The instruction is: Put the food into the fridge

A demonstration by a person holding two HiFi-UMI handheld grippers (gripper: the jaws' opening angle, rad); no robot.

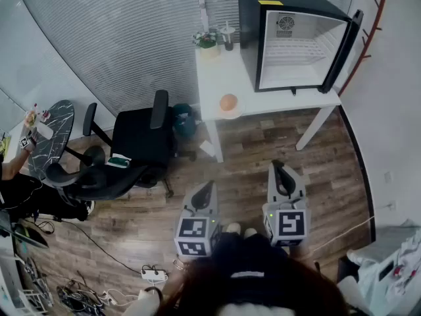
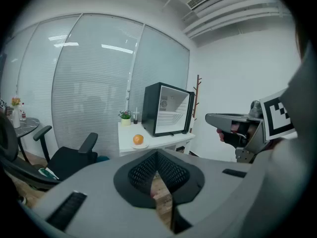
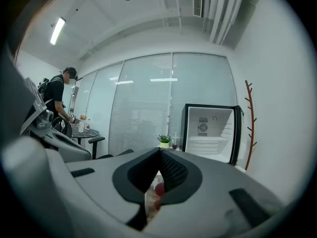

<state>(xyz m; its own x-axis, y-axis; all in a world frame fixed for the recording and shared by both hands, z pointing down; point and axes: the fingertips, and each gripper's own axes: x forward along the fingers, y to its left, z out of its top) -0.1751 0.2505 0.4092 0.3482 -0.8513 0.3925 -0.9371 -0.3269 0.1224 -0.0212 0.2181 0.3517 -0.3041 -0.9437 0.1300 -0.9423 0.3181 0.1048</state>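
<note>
Orange [image 1: 228, 102] on table [image 1: 214, 78], well ahead of right gripper [image 1: 280, 167]

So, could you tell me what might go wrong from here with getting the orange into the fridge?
1. The orange sits on a plate by the table's front edge; a nudge might roll it off.
2. The left gripper and right gripper are both shut and empty; going in unopened would likely push the orange rather than grip it.
3. The fridge door stands open on the right; the right gripper could bump it.
</note>
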